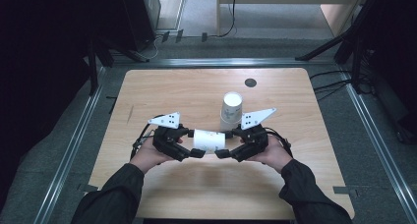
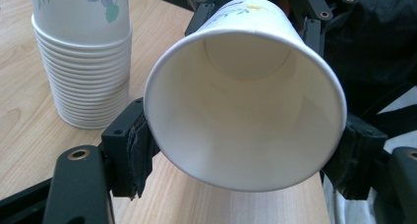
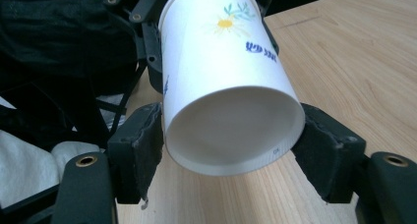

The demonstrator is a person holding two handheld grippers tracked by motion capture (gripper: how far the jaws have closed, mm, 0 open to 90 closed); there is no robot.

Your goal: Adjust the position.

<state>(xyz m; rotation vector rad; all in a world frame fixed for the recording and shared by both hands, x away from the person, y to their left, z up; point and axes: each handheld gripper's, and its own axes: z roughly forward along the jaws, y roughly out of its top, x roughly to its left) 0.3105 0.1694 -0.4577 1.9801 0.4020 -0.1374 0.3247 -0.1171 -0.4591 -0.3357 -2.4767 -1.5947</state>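
A white paper cup [image 1: 209, 140] with a flower print lies on its side in the air above the wooden table [image 1: 162, 91], held between both grippers. My left gripper [image 1: 194, 143] is shut on its rim end, and the open mouth [image 2: 246, 101] faces that camera, with a pad [image 2: 140, 145] on each side. My right gripper [image 1: 225, 144] is shut on the base end [image 3: 231, 135], its pads [image 3: 319, 150] pressing the wall from both sides. An upside-down stack of several matching cups [image 1: 231, 111] stands just behind, also in the left gripper view [image 2: 83, 62].
A small dark round mark [image 1: 251, 82] sits near the table's far edge. Metal rails [image 1: 74, 140] run along the table's sides, with dark equipment stands and cables [image 1: 334, 81] on the floor beyond.
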